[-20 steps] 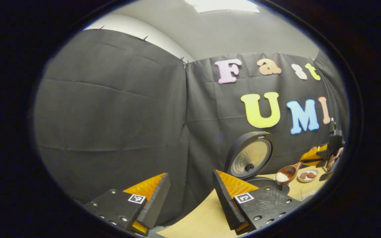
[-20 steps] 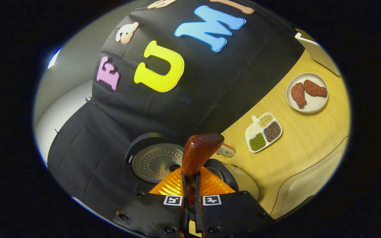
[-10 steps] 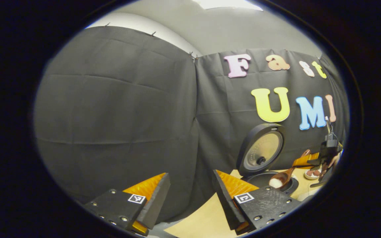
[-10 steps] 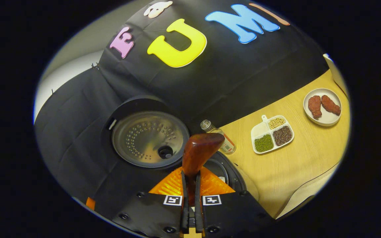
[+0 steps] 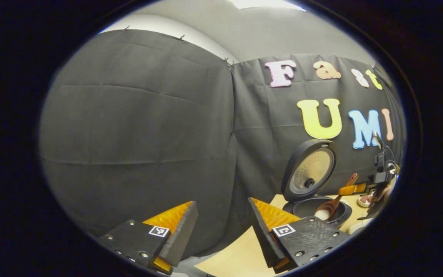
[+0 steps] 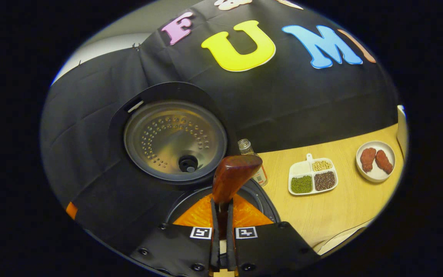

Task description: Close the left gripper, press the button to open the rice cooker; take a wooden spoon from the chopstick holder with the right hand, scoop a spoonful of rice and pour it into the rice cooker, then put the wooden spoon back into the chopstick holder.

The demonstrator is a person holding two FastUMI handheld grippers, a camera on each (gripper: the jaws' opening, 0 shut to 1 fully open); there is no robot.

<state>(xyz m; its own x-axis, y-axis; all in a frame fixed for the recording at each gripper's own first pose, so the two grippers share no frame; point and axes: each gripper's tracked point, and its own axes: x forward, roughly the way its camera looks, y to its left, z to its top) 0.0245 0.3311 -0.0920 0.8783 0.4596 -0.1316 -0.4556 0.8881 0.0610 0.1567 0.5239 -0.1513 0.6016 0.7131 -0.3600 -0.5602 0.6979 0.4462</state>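
Rice cooker (image 6: 221, 200) sits open at six o'clock; right gripper (image 6: 221, 231) clamps the wooden spoon (image 5: 327, 209) over its pot. Roll slowly so grains fall inside. Left gripper (image 5: 221, 234) gapes, empty.

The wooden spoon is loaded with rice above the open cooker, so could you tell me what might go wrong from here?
1. The right claw pinches only the handle end of the wooden spoon, so it might twist as it tips.
2. The rice sits near the rim of the rice cooker, so grains could land on the table.
3. The raised lid and the small bottle stand close to the spoon's handle and could be knocked.
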